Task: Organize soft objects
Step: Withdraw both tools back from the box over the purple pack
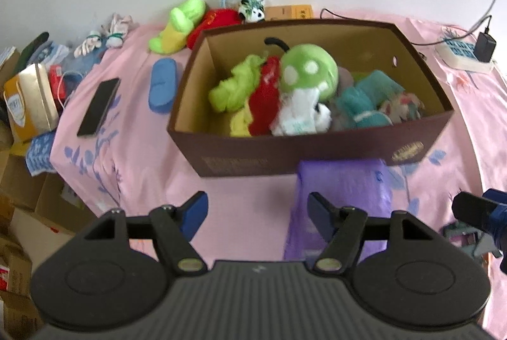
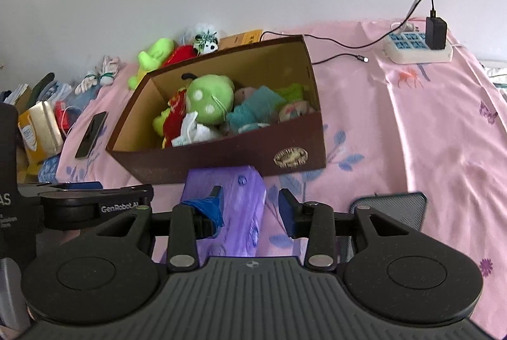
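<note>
Soft toys (image 1: 294,89) fill the box (image 1: 317,153); a phone (image 1: 99,107) lies left.

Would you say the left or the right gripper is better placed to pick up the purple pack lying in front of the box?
Probably the right gripper: it is open with the purple pack almost centred between its fingers. The left gripper, also open, has the pack off towards its right finger, in front of the brown box.
</note>
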Tool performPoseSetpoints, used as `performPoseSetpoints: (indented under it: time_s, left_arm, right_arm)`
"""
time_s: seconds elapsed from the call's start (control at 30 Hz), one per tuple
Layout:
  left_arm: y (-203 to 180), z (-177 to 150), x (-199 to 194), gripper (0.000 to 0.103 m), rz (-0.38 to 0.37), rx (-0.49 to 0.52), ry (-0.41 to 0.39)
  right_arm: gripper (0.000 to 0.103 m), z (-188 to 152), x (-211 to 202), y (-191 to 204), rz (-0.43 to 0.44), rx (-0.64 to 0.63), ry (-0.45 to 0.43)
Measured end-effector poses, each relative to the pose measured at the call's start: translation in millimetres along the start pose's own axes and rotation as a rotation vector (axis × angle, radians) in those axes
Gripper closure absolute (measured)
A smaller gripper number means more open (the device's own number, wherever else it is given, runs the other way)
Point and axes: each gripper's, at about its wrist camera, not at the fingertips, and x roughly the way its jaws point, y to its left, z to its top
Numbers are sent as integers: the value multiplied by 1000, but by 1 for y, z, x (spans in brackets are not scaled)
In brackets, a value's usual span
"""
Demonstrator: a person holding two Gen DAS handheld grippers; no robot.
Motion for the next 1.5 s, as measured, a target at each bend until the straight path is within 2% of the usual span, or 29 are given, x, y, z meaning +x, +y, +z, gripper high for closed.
performPoseSetpoints:
  time_s: [0.27, 0.43, 0.73, 0.83, 1.13, 1.3, 1.5]
  left_arm:
    - [-23, -23, -4, 32, 2, -24, 72]
    - [-34, -35, -4, 32, -6, -21, 144]
    - [-60, -48, -13, 32, -18, 21, 176]
    - [-66, -48, -16, 32, -19, 27, 167]
    - [-70, -41, -27, 31, 11, 21, 126]
    - [-55, -30, -29, 31, 31, -16, 95]
    - [-33, -8, -29, 31, 37, -47, 34]
  right_arm:
    - [82, -14, -12, -20, -1, -17, 56]
    - [82, -22, -18, -31, 26, -7, 108]
    - [81, -34, -33, -54, 16, 25, 156]
    - [81, -35, -39, -60, -9, 33, 149]
    - [81, -31, -49, -69, -155, -4, 73]
    - [80, -20, -51, -66, -155, 16, 40]
    - [80, -5, -47, -41, -159, 6, -31]
